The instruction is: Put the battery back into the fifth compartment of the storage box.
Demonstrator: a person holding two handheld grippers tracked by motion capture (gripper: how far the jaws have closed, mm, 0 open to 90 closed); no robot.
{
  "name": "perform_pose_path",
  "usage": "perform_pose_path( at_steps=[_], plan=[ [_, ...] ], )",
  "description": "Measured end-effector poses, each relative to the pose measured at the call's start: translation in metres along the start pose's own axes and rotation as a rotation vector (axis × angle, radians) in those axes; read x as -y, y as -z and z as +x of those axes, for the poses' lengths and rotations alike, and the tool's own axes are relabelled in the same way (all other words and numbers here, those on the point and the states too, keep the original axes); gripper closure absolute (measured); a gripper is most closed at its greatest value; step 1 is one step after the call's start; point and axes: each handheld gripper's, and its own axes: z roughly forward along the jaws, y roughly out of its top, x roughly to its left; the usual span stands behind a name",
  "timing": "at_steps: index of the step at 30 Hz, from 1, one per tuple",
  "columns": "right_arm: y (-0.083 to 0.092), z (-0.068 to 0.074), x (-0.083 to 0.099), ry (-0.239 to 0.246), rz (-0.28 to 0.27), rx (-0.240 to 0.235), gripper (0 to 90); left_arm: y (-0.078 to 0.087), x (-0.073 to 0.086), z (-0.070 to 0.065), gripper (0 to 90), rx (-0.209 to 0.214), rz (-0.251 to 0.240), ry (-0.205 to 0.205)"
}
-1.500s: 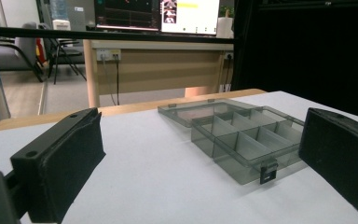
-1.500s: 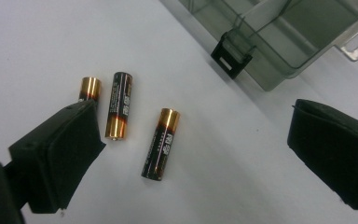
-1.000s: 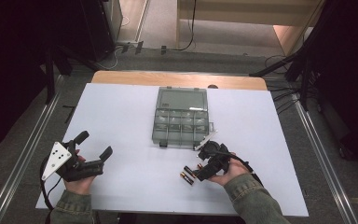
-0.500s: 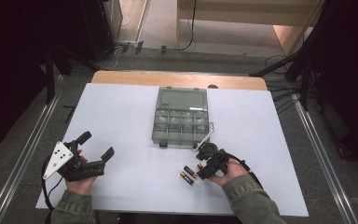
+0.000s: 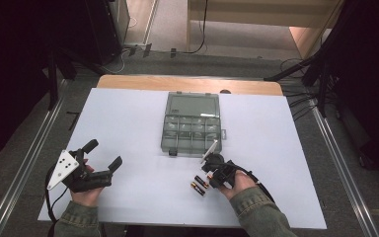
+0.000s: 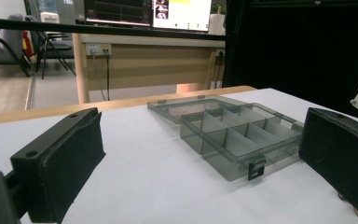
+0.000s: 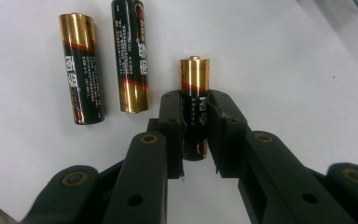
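Right gripper (image 7: pixel 195 135) pinching one battery (image 7: pixel 195 79); left gripper (image 6: pixel 205 163) idle, jaws spread.
I'd lift straight, clear of two loose batteries (image 7: pixel 105 65), toward the open organizer box (image 5: pixel 191 129).

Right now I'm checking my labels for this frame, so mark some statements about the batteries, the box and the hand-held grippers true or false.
1. The right hand-held gripper has its jaws around a battery. True.
2. Two more batteries lie loose beside it. True.
3. The compartment box is closed. False: its lid lies open.
4. The left hand-held gripper holds a battery. False: its jaws are apart with nothing between them.
5. Batteries already sit in the box. False: the compartments look empty.
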Motion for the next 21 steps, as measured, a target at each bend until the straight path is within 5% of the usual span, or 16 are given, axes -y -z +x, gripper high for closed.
perform_pose_path(
  at_steps=[11, 21],
  plan=[
    [0.022, -0.001, 0.003, -0.004, -0.110, -0.038, 77.9, 0.001, -0.001, 0.000, 0.0, -0.010, -0.005, 0.001],
    [0.030, 0.006, -0.016, -0.012, -0.196, -0.039, 77.9, 0.001, 0.000, 0.000, 0.0, -0.015, 0.000, -0.007]
  ],
)
